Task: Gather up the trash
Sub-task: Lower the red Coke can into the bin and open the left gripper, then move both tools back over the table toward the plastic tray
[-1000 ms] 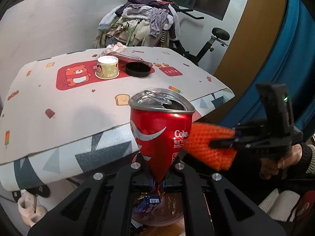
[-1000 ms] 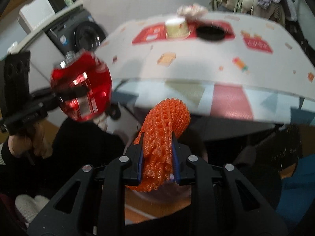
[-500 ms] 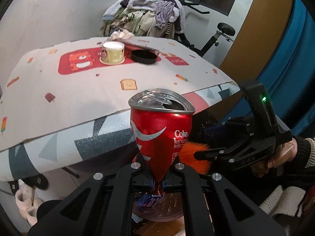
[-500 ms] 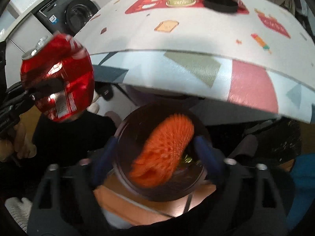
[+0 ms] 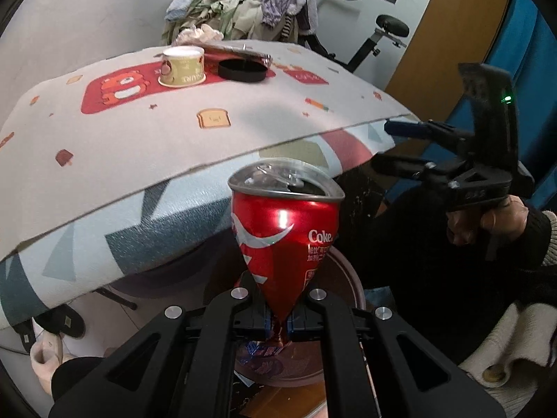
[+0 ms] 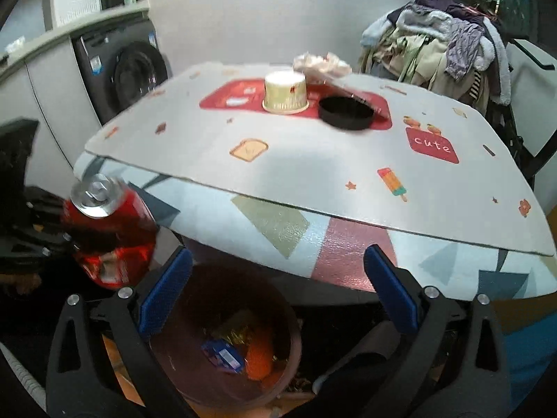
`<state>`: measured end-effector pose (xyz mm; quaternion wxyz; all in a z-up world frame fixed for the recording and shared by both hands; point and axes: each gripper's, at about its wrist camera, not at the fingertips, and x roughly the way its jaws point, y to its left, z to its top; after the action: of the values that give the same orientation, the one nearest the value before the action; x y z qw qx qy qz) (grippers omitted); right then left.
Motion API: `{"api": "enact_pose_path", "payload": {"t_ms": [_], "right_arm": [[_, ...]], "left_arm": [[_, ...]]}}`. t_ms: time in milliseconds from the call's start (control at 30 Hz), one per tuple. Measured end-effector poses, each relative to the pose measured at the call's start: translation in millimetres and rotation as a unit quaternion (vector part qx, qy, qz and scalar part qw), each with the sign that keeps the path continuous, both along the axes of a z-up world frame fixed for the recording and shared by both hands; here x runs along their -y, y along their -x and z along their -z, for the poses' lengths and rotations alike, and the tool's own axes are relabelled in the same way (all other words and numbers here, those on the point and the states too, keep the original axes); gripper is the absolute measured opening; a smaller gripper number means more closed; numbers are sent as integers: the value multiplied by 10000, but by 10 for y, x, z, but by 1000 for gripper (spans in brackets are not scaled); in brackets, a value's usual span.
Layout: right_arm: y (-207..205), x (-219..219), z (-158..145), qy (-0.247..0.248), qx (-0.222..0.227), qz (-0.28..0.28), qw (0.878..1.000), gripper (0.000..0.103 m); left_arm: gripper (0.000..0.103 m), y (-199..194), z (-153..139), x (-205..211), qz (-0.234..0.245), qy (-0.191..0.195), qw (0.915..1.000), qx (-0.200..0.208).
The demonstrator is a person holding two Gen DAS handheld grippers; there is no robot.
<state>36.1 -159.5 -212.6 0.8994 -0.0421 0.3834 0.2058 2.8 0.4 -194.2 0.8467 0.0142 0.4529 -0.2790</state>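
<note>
Below the near table edge [image 6: 348, 219], the left gripper [image 5: 278, 327] is pinching a crushed red cola can [image 5: 285, 240] above the brown trash bin [image 6: 292, 341]. Just right, the right gripper [image 6: 278, 289] is spreading its empty jaws wide above that bin, where an orange scrap [image 6: 259, 358] is lying.

hidden: bin [image 5: 351, 278] mostly behind can [image 5: 285, 237] | blurred: can label [image 6: 115, 261] — unreadable

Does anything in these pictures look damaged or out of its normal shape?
Yes. The red Coke can is crushed: its lower end is squeezed to a narrow point where the left gripper clamps it.
</note>
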Motion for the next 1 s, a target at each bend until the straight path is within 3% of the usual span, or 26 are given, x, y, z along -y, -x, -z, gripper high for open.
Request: {"api": "enact_pose_path", "payload": {"t_ms": [200, 533, 567, 600, 667, 733, 800, 1000], "right_arm": [[-6, -52, 63, 88, 99, 149, 9998, 97], [3, -6, 76, -43, 48, 198, 9998, 97], [0, 7, 75, -70, 44, 216, 9997, 97], [-3, 14, 75, -89, 40, 233, 9997, 97], [-6, 32, 75, -127, 30, 262, 9996, 97], [-14, 41, 79, -139, 14, 279, 9995, 97], [-16, 37, 84, -138, -1, 281, 9995, 97], [-27, 15, 100, -97, -18, 258, 9996, 97]], "left_arm": [[7, 2, 124, 164, 159, -389, 9991, -51], [8, 30, 178, 284, 340, -541, 9979, -78], [18, 27, 178, 288, 345, -537, 9979, -77], [43, 26, 174, 285, 330, -543, 9980, -59], [73, 37, 130, 265, 210, -559, 9982, 114], [76, 44, 83, 232, 96, -517, 9983, 244], [87, 20, 67, 175, -147, -549, 9979, 301], [94, -42, -11, -10, -786, -478, 9947, 461]]}}
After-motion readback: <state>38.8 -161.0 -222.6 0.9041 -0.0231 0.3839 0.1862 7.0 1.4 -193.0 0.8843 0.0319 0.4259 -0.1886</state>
